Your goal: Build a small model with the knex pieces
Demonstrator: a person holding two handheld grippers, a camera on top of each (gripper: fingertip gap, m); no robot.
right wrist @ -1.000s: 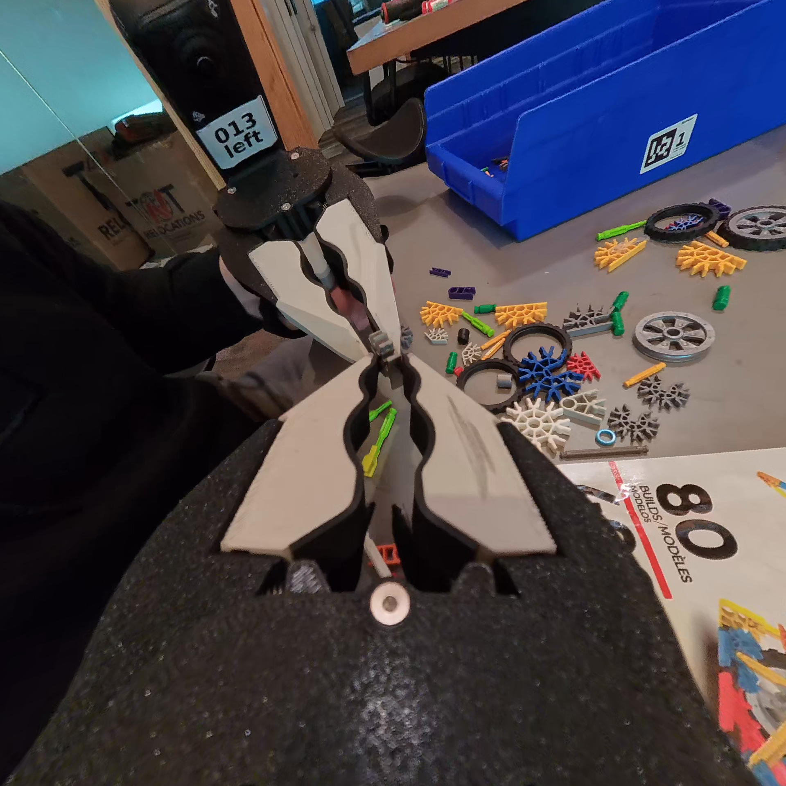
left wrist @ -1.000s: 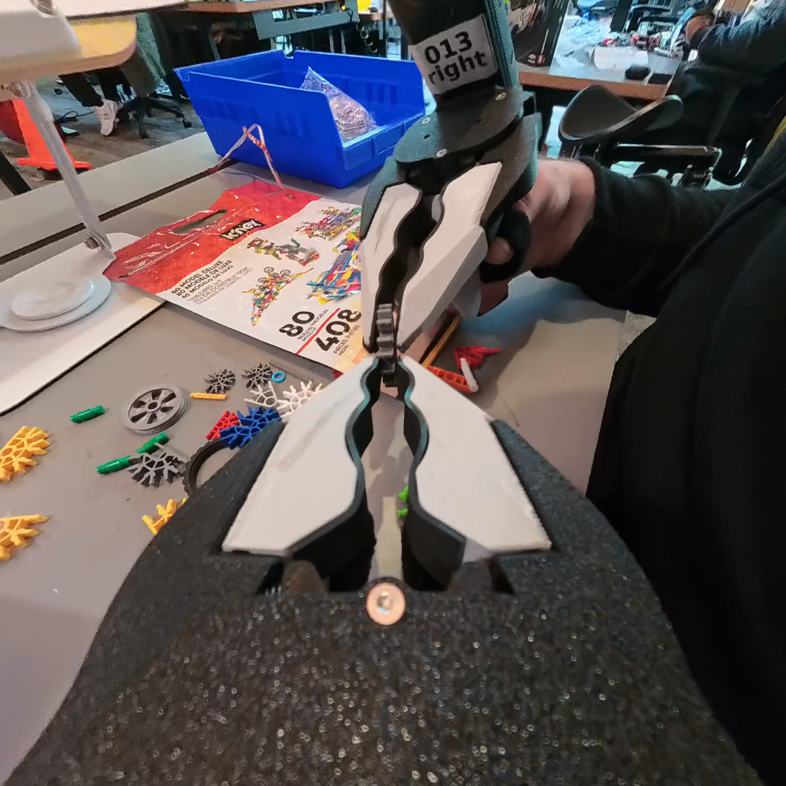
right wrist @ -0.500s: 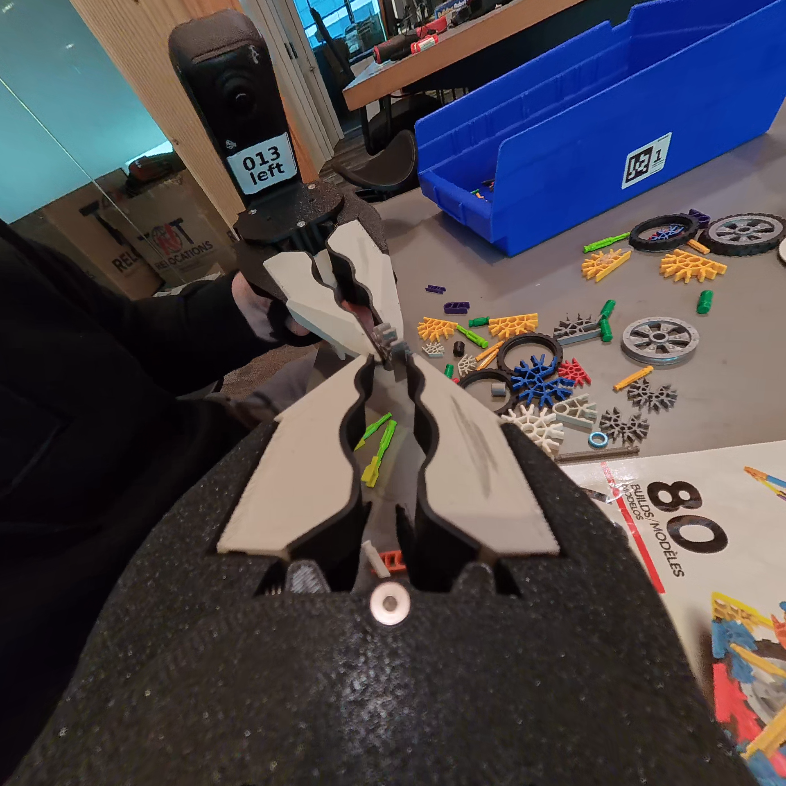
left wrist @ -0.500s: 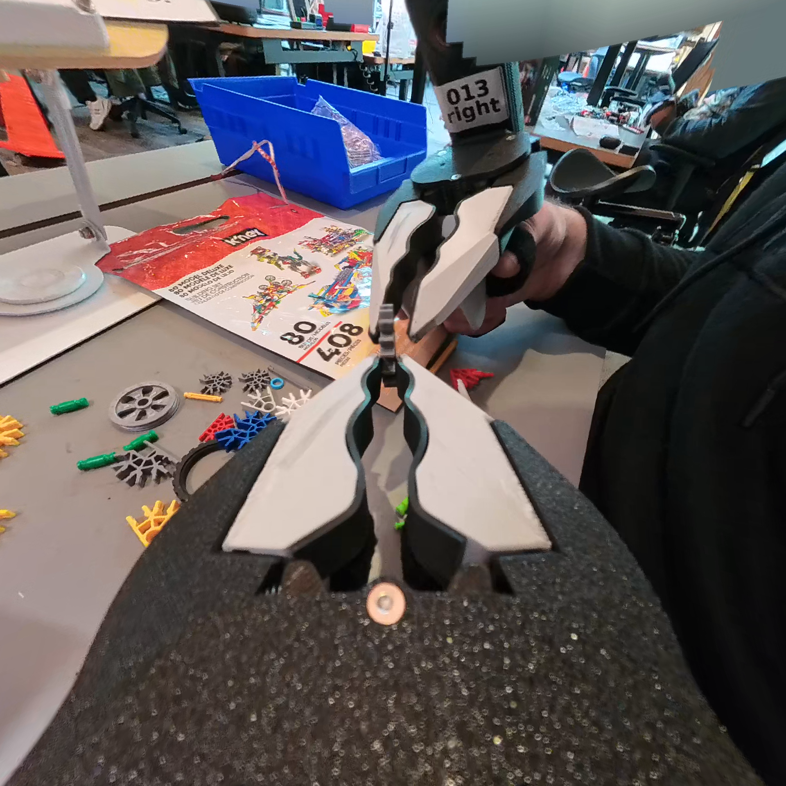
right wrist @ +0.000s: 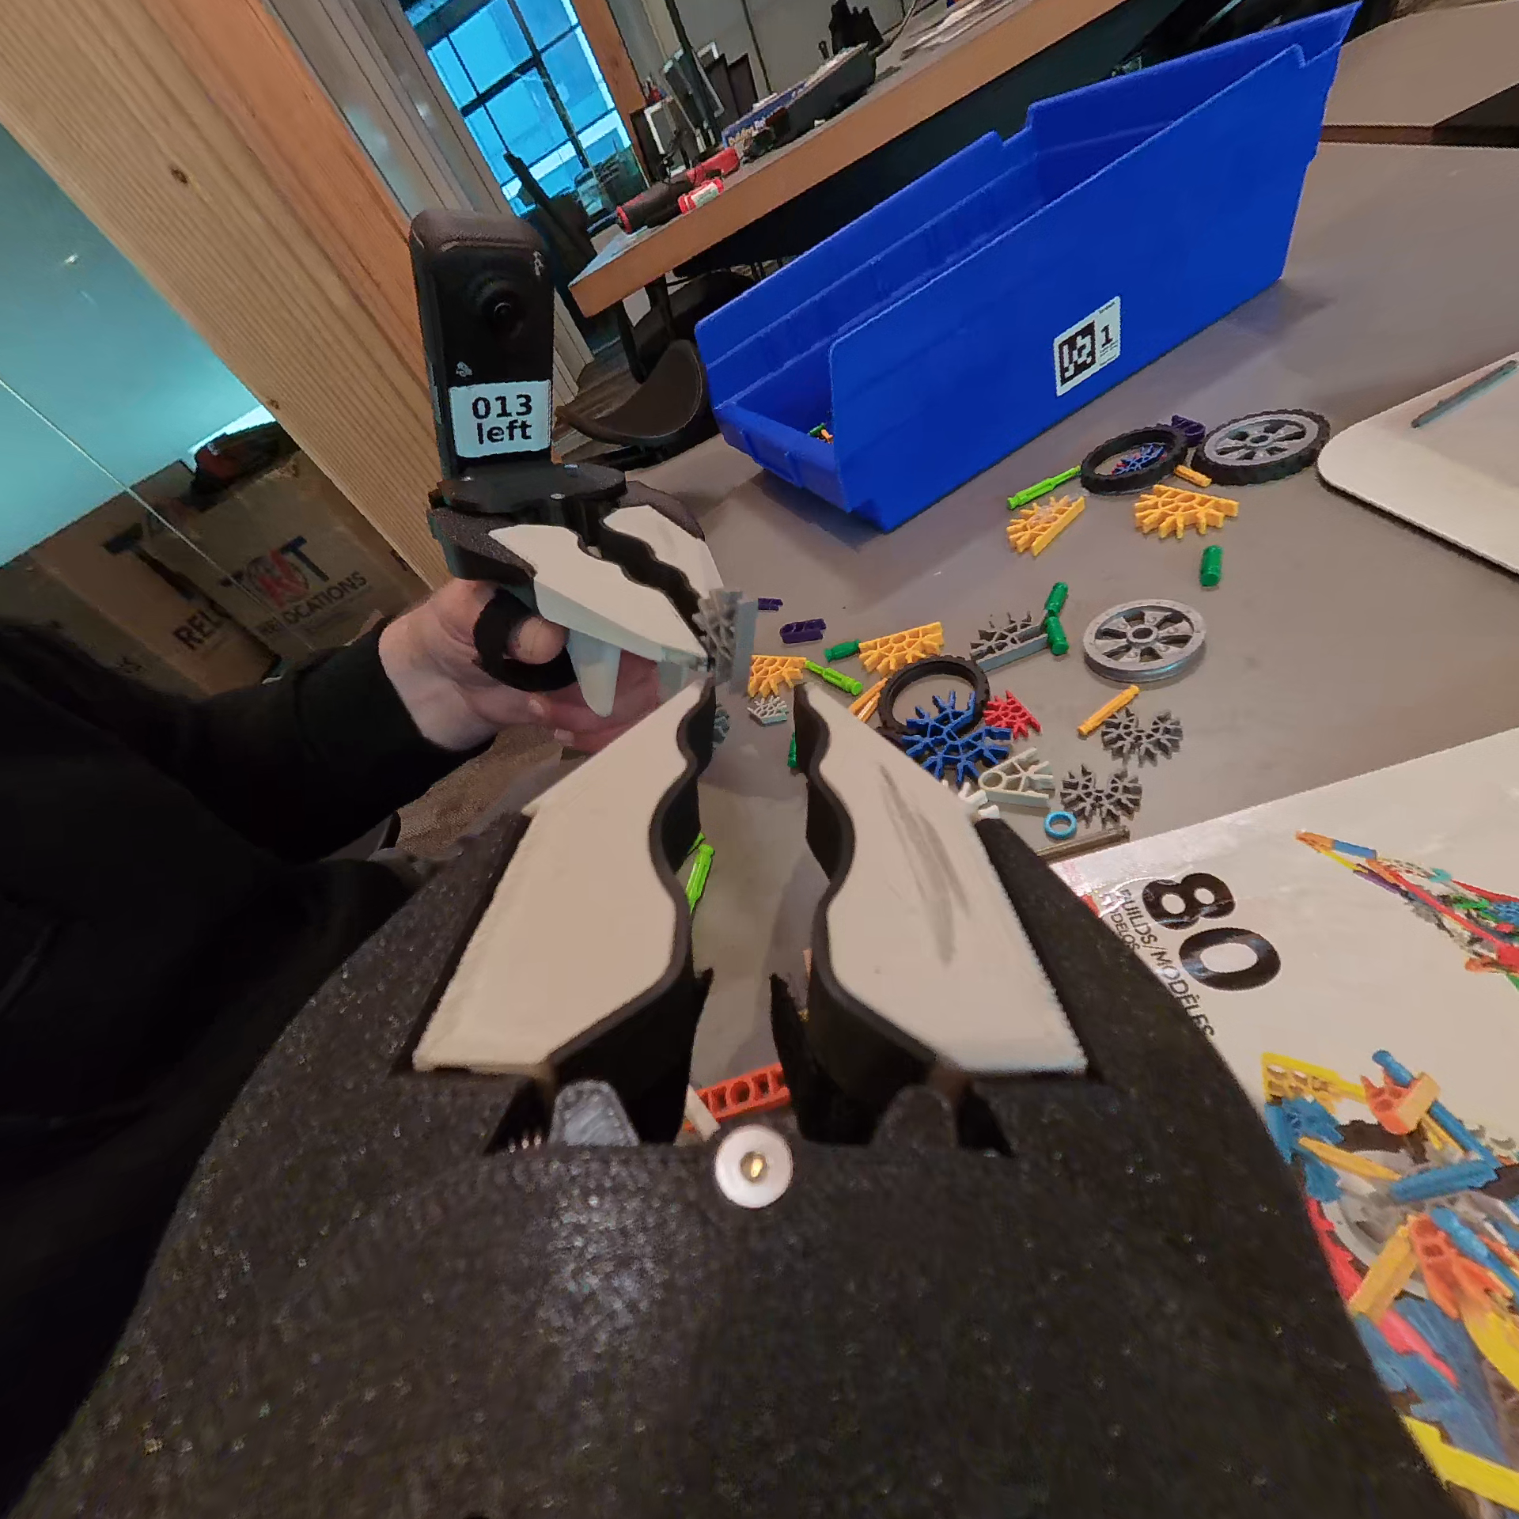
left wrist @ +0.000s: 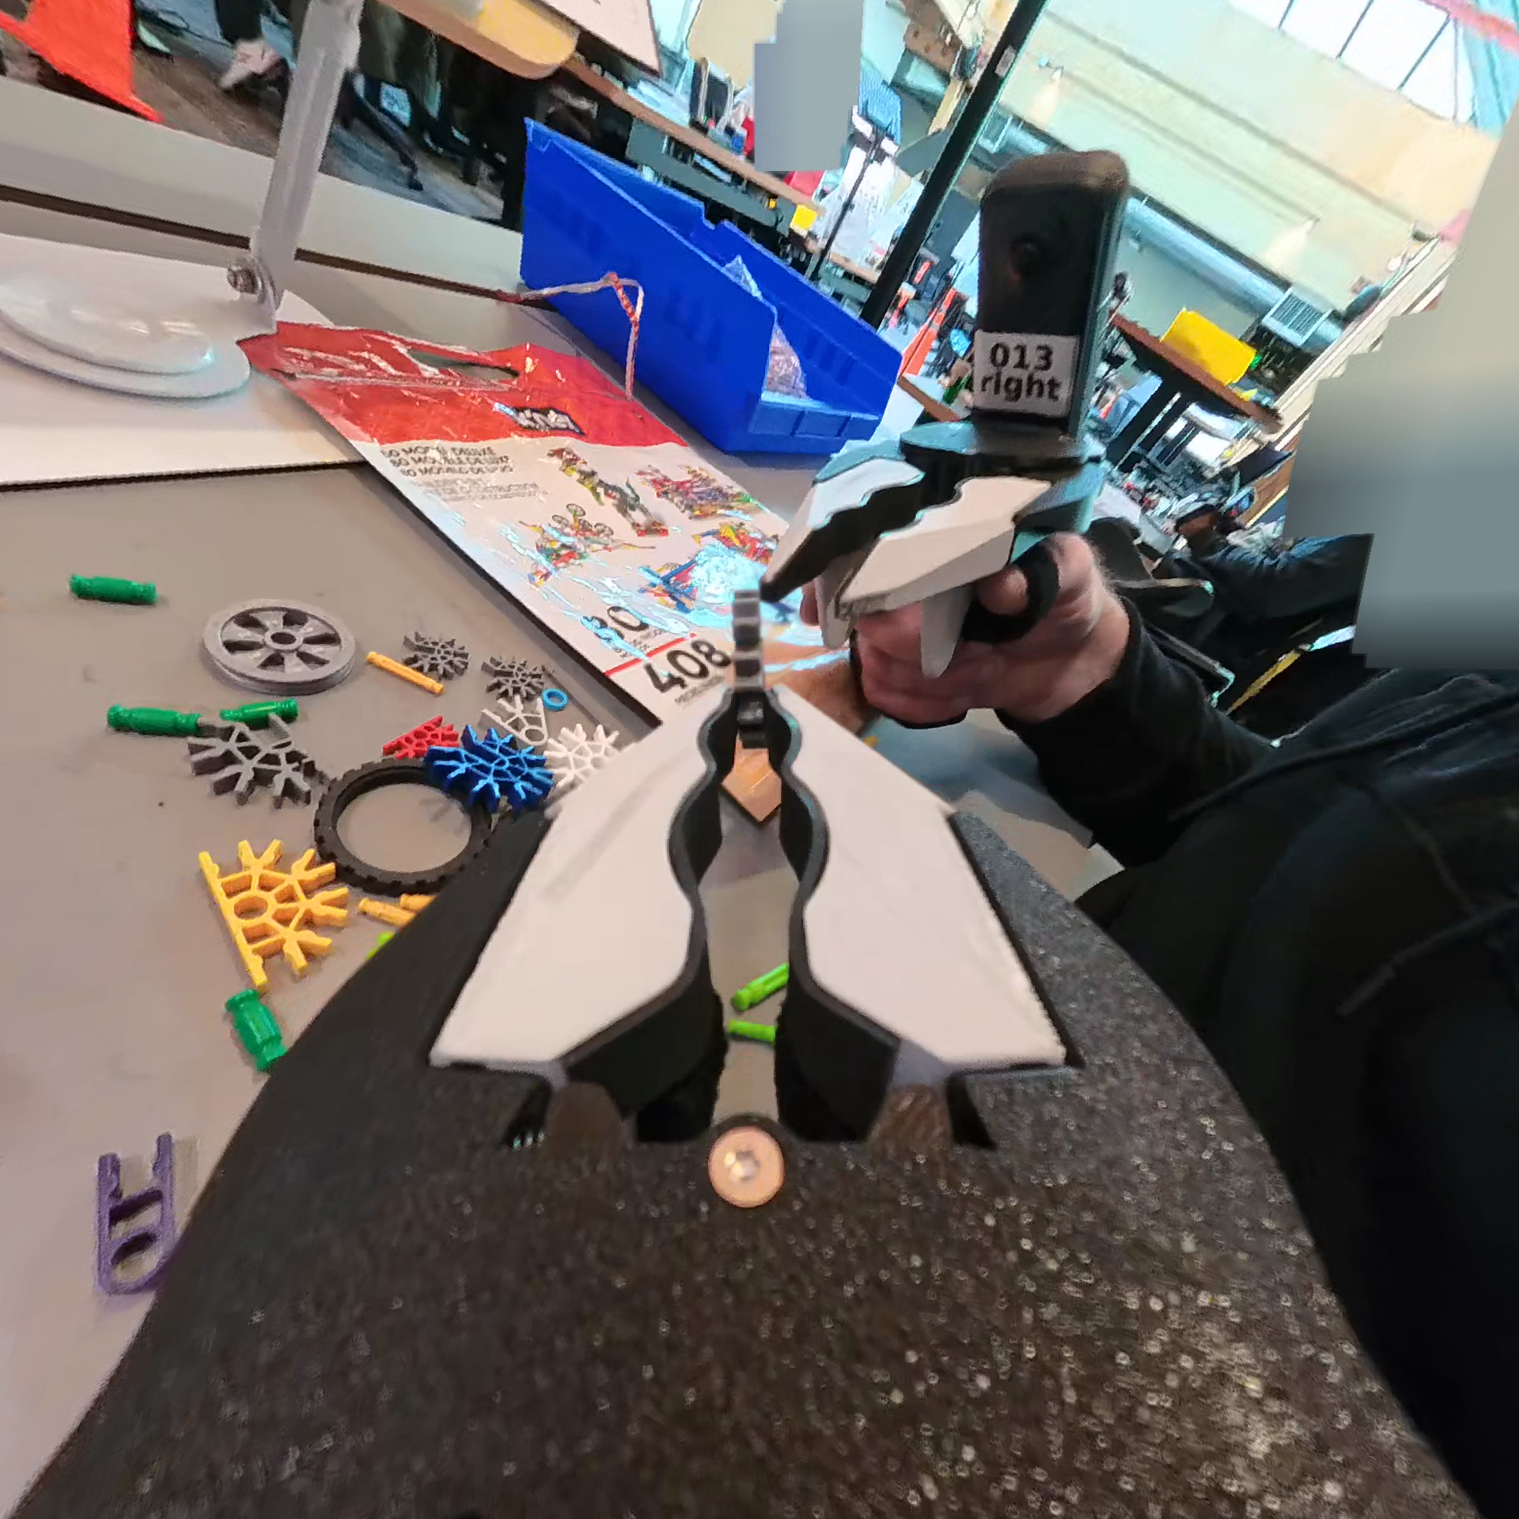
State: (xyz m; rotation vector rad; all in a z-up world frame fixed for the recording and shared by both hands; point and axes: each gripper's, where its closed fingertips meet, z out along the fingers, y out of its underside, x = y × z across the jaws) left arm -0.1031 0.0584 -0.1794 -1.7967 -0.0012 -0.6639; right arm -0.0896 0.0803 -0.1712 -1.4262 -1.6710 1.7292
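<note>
You are holding the left claw (left wrist: pixel 746 711) clamped on a small grey connector piece (left wrist: pixel 746 637), its tips pressed together on the lower edge so most of the piece is standing up clear above them. In the right wrist view the same grey connector piece (right wrist: pixel 727 633) is showing its toothed, fan-like face at the tip of the left claw (right wrist: pixel 699 649), raised off the tabletop (right wrist: pixel 1356 657) where both cameras can see it; that looks like the reason for gripping it by one edge only.

Your right claw (right wrist: pixel 752 699) is standing apart, fingers spread with nothing between them. Its left fingertip is lying just beside and below the grey piece, near it but, as far as I can tell, not touching. From the left wrist view the right claw (left wrist: pixel 781 584) is pointing down toward the top of the piece, very close.

Below and beyond, loose parts are lying scattered on the tabletop: a blue snowflake connector (right wrist: pixel 945 736) against a black tyre ring (right wrist: pixel 933 678), a red connector (right wrist: pixel 1011 711), yellow fan connectors (right wrist: pixel 904 645), a grey spoked wheel (right wrist: pixel 1142 641), green rods (right wrist: pixel 1052 612). A blue bin (right wrist: pixel 1027 312) is sitting farther back, and a printed instruction sheet (right wrist: pixel 1315 945) is lying to the right.
</note>
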